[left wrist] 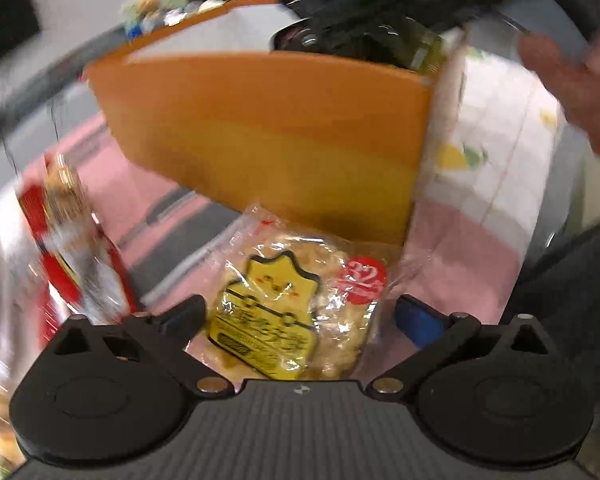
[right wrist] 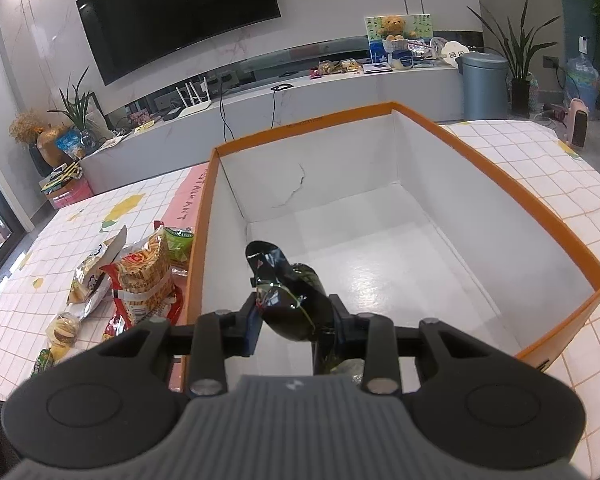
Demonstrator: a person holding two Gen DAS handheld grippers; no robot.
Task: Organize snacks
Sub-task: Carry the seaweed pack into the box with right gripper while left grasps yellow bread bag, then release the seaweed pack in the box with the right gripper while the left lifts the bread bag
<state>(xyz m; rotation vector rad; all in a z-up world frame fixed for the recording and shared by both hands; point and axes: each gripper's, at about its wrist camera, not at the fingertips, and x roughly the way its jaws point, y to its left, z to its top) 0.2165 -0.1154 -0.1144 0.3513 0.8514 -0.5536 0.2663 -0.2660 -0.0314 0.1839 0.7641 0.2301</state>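
Observation:
A clear snack bag with a yellow label (left wrist: 276,280) lies on the pink cloth against the outer wall of the orange box (left wrist: 260,132). My left gripper (left wrist: 300,308) hangs just above it, jaws wide open on either side of the bag without touching it. In the right wrist view, my right gripper (right wrist: 296,316) is shut on a dark glossy bottle-shaped item (right wrist: 288,280). It holds the item over the near left corner of the orange box (right wrist: 500,184), whose white inside is bare. In the left wrist view that item (left wrist: 380,40) shows blurred above the box rim.
More snacks lie left of the box: a red bag of stick snacks (right wrist: 144,276), a green packet (right wrist: 178,244), a small round cup (right wrist: 62,330). A red bag (left wrist: 72,248) lies close to my left fingers. A person's hand (left wrist: 572,80) is at the upper right.

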